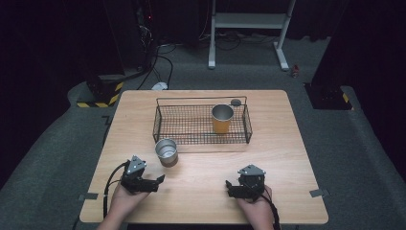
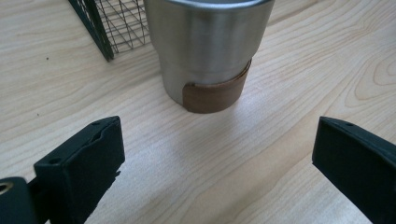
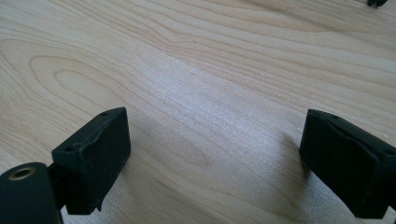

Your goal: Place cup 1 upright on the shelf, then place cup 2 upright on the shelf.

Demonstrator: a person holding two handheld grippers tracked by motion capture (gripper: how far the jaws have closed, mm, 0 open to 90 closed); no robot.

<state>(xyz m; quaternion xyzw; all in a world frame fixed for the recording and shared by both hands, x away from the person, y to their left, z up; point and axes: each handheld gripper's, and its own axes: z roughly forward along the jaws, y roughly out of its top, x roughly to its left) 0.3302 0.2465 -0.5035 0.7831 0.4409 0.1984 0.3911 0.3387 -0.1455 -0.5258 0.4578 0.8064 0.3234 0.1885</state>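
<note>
- High view: your left gripper (image 1: 160,178) lies just short of the steel cup (image 1: 166,152), which stands upright on the table (image 1: 287,158) in front of the wire basket (image 1: 163,125). A second cup (image 1: 222,118) stands inside the basket. Your right gripper (image 1: 229,186) rests well apart.
- Left gripper view: jaws wide, nothing between them; cup (image 2: 208,51) ahead, untouched.
- Right gripper view: jaws wide apart, over bare wood.

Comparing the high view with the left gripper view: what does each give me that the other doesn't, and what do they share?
High view alone: the orange cup standing in the wire basket, the right tool, open, and both hands. Left gripper view alone: a close look at the steel cup's brown base band, and the gap between cup and left tool. Shared: the steel cup upright on the wooden table beside the basket's corner, left tool open and empty.
</note>
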